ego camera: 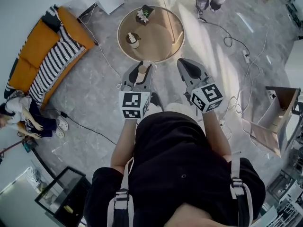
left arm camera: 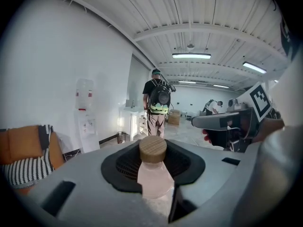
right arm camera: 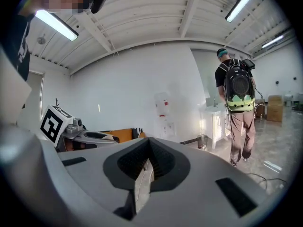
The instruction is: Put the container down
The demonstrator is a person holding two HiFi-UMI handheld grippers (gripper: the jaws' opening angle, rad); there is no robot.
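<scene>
Head view looks straight down at both grippers held out in front of the person, just short of a round table [ego camera: 158, 44]. The left gripper [ego camera: 140, 73] is clamped on the container [left arm camera: 153, 176], a small pale bottle with a wooden cap [left arm camera: 152, 149]. It sits upright between the jaws with the cap poking out above them. So it's up in the gripper and not set down on anything. From above, the cap lines up with the near rim of the table.

The right gripper [ego camera: 185, 66] is beside it, jaws pressed together with nothing in them. Its own view shows the two pads meeting in a thin line.

On the table there's a little jar [ego camera: 133, 39] towards the left and a small box with a plant [ego camera: 144, 14] at the far edge. An orange sofa [ego camera: 33, 48] with a striped blanket [ego camera: 59, 63] is off to the left. The left gripper view also catches a person with a backpack [left arm camera: 157, 103] standing further down the room and a water dispenser [left arm camera: 85, 117] by the wall.
</scene>
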